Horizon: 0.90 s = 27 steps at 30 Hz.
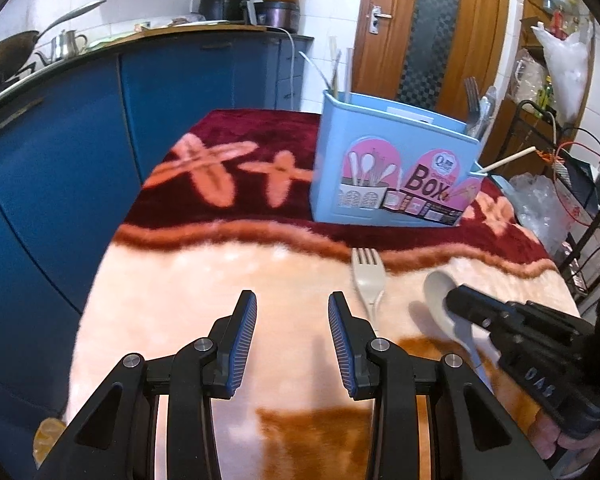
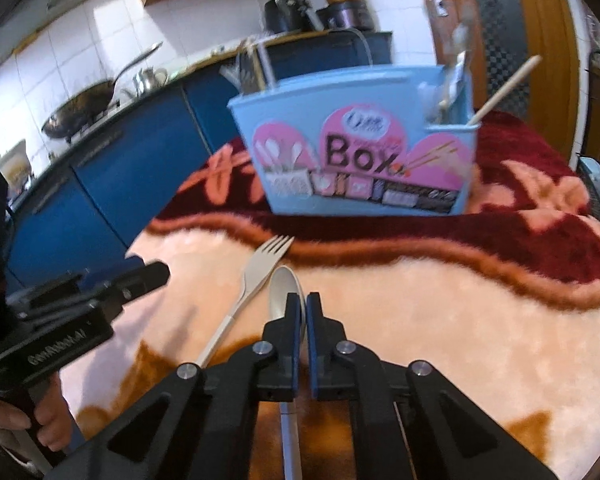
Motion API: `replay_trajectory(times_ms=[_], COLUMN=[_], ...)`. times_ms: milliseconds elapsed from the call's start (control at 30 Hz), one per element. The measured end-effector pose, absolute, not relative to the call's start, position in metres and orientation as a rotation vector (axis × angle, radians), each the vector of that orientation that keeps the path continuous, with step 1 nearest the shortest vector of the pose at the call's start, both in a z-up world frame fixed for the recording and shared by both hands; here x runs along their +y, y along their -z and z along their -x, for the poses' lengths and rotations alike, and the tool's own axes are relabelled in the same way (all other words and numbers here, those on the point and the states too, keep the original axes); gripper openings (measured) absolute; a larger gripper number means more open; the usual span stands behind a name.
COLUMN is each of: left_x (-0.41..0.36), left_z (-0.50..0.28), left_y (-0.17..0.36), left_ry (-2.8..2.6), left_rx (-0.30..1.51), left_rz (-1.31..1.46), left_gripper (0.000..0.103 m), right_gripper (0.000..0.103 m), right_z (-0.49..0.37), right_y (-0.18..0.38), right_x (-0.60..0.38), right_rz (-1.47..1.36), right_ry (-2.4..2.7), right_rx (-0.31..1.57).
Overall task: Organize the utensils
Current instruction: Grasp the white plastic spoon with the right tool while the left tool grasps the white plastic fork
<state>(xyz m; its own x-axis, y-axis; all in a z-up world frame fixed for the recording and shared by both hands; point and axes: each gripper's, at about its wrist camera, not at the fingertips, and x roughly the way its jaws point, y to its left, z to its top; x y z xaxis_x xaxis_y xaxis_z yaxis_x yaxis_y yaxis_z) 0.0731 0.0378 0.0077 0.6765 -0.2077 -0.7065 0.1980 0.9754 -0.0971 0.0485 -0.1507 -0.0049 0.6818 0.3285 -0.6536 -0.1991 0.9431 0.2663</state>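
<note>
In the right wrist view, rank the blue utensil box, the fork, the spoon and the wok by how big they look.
1. Blue utensil box, clearly largest.
2. Fork and spoon: similar; the right tool, shut on the spoon, hides part of it, so no ranking.
3. Wok, smallest, but far back on the stove, so that's distance.

A beige plastic fork (image 2: 256, 280) lies flat on the fuzzy peach-coloured surface (image 2: 440, 320), tines pointing toward the dark red band and the box beyond. Just beside it, a grey-beige spoon (image 2: 282, 286) lies bowl forward, its handle running back beneath the right gripper (image 2: 303, 308), whose fingers are closed on its neck. The light blue utensil box (image 2: 356, 140), labelled "Box" on pink stickers, stands upright on the red part of the cloth, already holding chopsticks and cutlery in its compartments.
</note>
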Motion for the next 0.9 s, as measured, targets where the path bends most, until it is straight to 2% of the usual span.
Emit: replay_trajectory(times_ms=[267, 600, 667, 733, 767, 900], left_x=[0.012, -0.010, -0.010, -0.011, -0.011, -0.016], left_z=[-0.088, -0.117, -0.120, -0.122, -0.122, -0.120], left_y=[-0.002, 0.014, 0.017, 0.020, 0.021, 0.020], left_ry=[0.287, 0.336, 0.359, 0.393, 0.407, 0.403], left_rx=[0.827, 0.910, 0.929, 0.944, 0.948, 0.938], left_rz=[-0.008, -0.008, 0.010, 0.035, 0.043, 0.030], left_gripper=[0.038, 0.038, 0.031, 0.018, 0.015, 0.011], right_gripper=[0.004, 0.004, 0.004, 0.004, 0.004, 0.005], right_z=[-0.034, -0.028, -0.028, -0.027, -0.027, -0.026], right_y=[-0.013, -0.010, -0.008, -0.008, -0.007, -0.006], right_x=[-0.188, -0.214, -0.217, -0.220, -0.221, -0.223], right_rz=[-0.229, -0.277, -0.287, -0.295, -0.298, -0.307], right_ry=[-0.217, -0.178, -0.178, -0.177, -0.177, -0.177], right_rx=[0.684, 0.677, 0.678, 0.677, 0.676, 0.676])
